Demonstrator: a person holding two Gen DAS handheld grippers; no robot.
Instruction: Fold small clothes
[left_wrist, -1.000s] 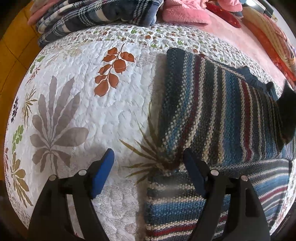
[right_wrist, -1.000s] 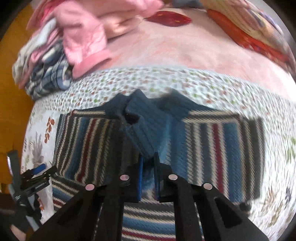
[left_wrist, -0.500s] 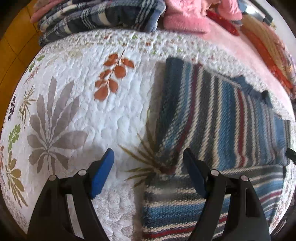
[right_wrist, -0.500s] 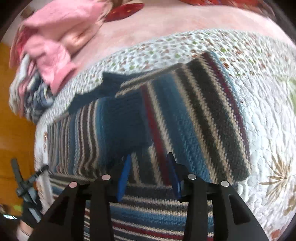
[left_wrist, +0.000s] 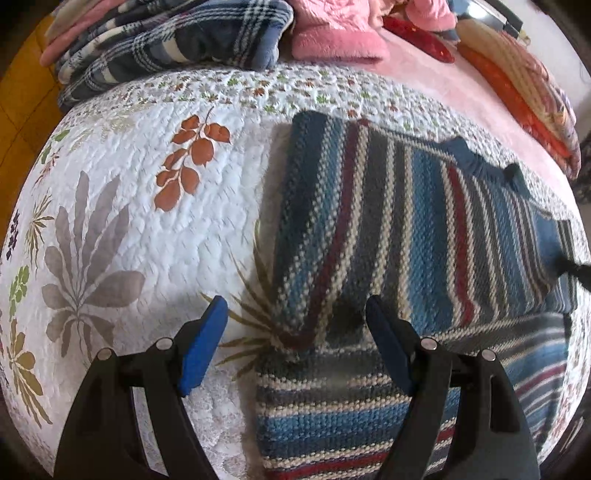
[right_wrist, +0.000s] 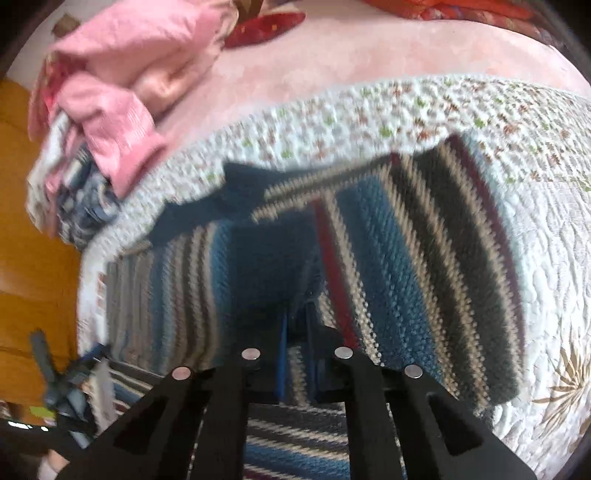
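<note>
The striped knitted sweater in blue, cream, grey and dark red (left_wrist: 406, 236) lies on the white quilted bedspread printed with leaves (left_wrist: 147, 229), partly folded: one striped panel is laid across the body so its stripes run crosswise to those nearer the camera.

The left claw (left_wrist: 295, 332) hovers low over the sweater's left edge, pointing forward along the bed with its blue-padded fingers (left_wrist: 205, 343) spread wide. One finger is over bare bedspread just left of the sweater, the other over the knit, and nothing is between them.

The right claw (right_wrist: 295, 332) sits over the middle of the sweater (right_wrist: 388, 258), tipped down towards it. Its fingers are close together with only a narrow gap, and a dark blue fold of the knit bunches right at their tips; the view is blurred, so I cannot tell whether they actually pinch it.

Only the left wrist view shows the folded blue-and-white plaid blanket (left_wrist: 173, 48) and the pink fleece garment (left_wrist: 336, 40) sharply, beyond the sweater. Only the right wrist view shows the sweater's far right edge and, left of the sweater, the other gripper's frame, blurred.
</note>
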